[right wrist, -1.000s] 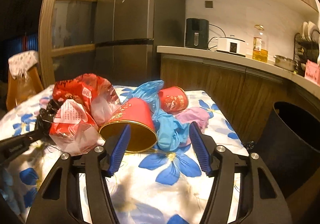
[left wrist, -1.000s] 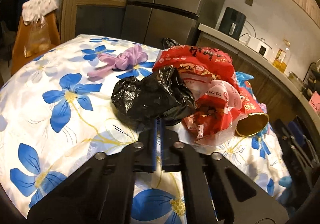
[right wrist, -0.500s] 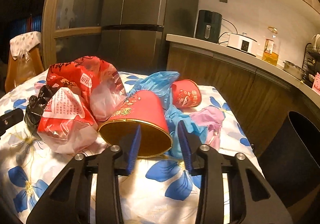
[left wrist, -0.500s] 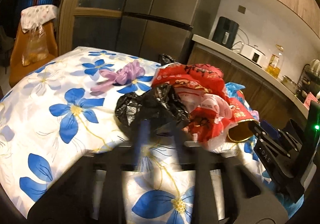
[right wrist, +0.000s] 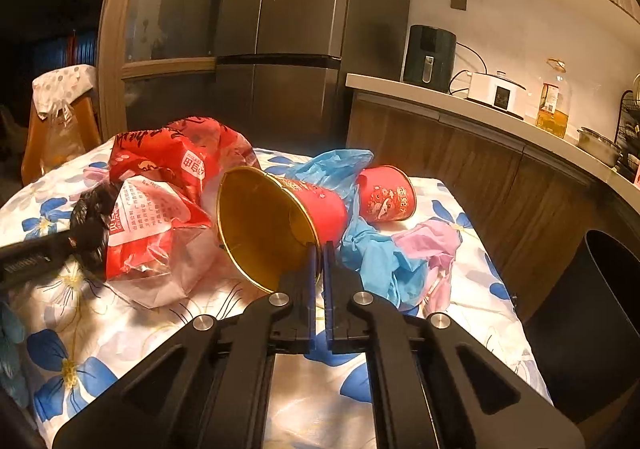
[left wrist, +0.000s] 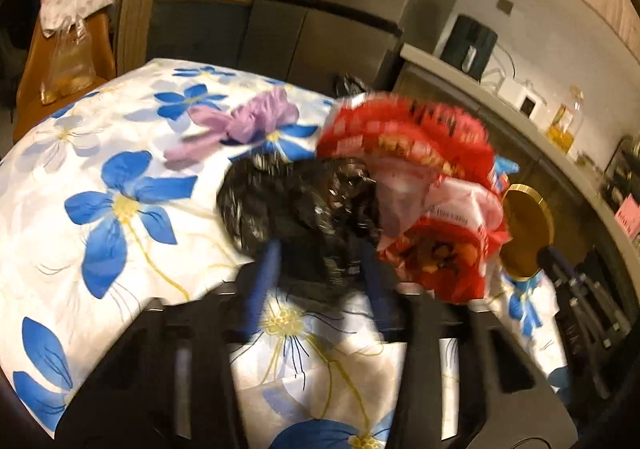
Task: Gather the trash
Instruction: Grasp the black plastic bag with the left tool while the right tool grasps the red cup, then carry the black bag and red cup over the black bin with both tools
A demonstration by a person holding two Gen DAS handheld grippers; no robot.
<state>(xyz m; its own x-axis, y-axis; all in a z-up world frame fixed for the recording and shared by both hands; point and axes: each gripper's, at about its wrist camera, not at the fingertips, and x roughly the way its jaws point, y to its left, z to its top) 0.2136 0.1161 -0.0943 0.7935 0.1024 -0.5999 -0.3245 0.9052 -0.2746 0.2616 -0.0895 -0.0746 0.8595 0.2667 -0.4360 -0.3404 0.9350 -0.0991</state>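
Observation:
A heap of trash lies on the flowered tablecloth (left wrist: 80, 153). In the blurred left wrist view a crumpled black bag (left wrist: 296, 201) fills the gap of my left gripper (left wrist: 318, 269), whose jaws are closing with both blue pads against the bag's sides. Red and white snack bags (left wrist: 408, 145) rest against it on the right. My right gripper (right wrist: 320, 261) is shut on the rim of a red paper cup (right wrist: 320, 205) with a gold inside, one finger within the mouth, one outside. The cup lies tilted, mouth towards me.
A second red cup (right wrist: 386, 195), a blue bag (right wrist: 376, 257) and a pink bag (right wrist: 432, 241) lie behind the held cup. A purple bag (left wrist: 248, 121) sits farther back left. A black bin (right wrist: 592, 313) stands off the table's right edge, below the counter.
The left gripper went from shut to spread and moved forward around the black bag. The right gripper's fingers came together on the cup's rim, and the cup's mouth tipped up.

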